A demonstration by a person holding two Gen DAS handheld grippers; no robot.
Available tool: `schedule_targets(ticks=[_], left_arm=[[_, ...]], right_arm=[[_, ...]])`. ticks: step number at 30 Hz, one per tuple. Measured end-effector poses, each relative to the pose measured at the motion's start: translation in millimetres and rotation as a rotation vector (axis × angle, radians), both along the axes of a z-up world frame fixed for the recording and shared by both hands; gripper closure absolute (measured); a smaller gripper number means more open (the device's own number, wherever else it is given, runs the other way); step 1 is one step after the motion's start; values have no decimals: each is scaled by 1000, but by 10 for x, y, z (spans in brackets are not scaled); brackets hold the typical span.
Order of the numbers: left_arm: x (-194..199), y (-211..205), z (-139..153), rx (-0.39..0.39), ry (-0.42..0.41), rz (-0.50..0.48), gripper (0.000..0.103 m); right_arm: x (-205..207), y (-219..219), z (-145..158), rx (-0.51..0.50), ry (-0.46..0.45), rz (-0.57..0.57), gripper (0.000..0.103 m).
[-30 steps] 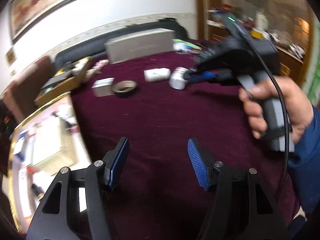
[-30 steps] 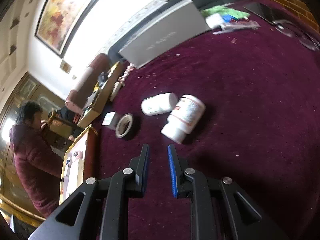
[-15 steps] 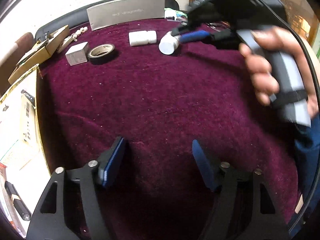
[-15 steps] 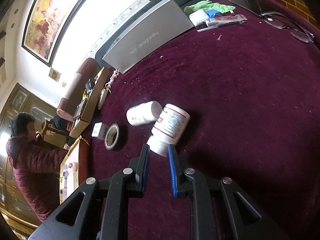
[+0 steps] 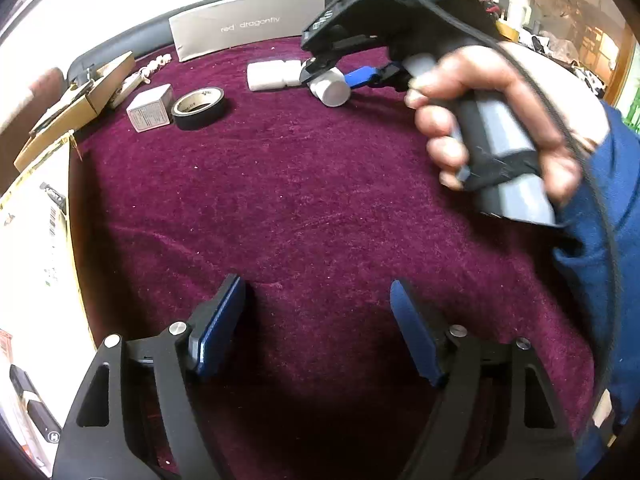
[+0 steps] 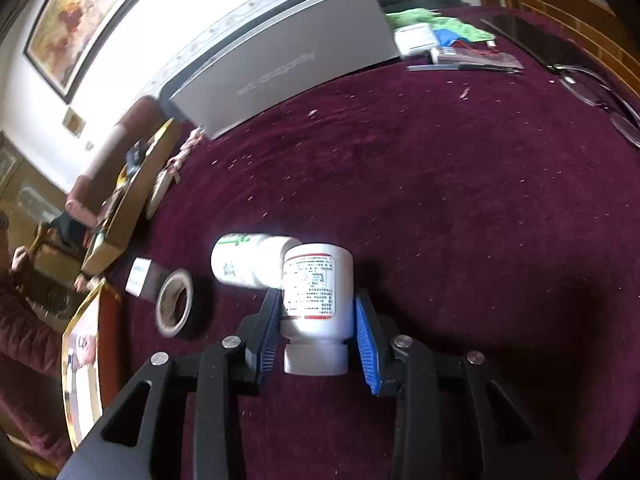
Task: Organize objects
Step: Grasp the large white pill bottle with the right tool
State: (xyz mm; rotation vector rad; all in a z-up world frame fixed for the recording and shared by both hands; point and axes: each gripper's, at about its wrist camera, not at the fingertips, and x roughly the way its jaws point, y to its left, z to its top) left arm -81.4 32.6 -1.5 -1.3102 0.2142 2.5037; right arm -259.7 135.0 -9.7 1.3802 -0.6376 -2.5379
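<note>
Two views. Left wrist: the left gripper (image 5: 316, 328) hovers over bare table (image 5: 280, 200), jaws apart and empty. Right wrist: the right gripper (image 6: 316, 328) straddles the lying white bottle (image 6: 318, 292), pads touching its sides. Grasp step; next likely calls for a firm squeeze, then lifting clear of the neighbouring bottle (image 6: 248, 260).

The left gripper (image 5: 316, 328) hung over the maroon tablecloth (image 5: 280, 200) with its blue pads spread wide and nothing between them. Far across the cloth, a hand (image 5: 492, 120) held the right gripper (image 5: 340, 76) down at a white bottle (image 5: 330, 88) lying beside a second white bottle (image 5: 274, 75). A tape roll (image 5: 199, 107) and small box (image 5: 150, 113) sat left of them.
</note>
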Motion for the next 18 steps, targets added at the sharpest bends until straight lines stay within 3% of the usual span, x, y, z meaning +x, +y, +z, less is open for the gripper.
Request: schedule_targets(ticks=[3, 6, 18], left_arm=[[-6, 0, 0, -2, 0, -1, 26], [-7, 6, -2, -5, 1, -1, 26], [-3, 36, -7, -18, 2, 22, 23]], right_arm=[[230, 57, 83, -24, 62, 19, 68], [414, 106, 75, -116, 140, 46, 68], [447, 117, 165, -168, 193, 122, 68]])
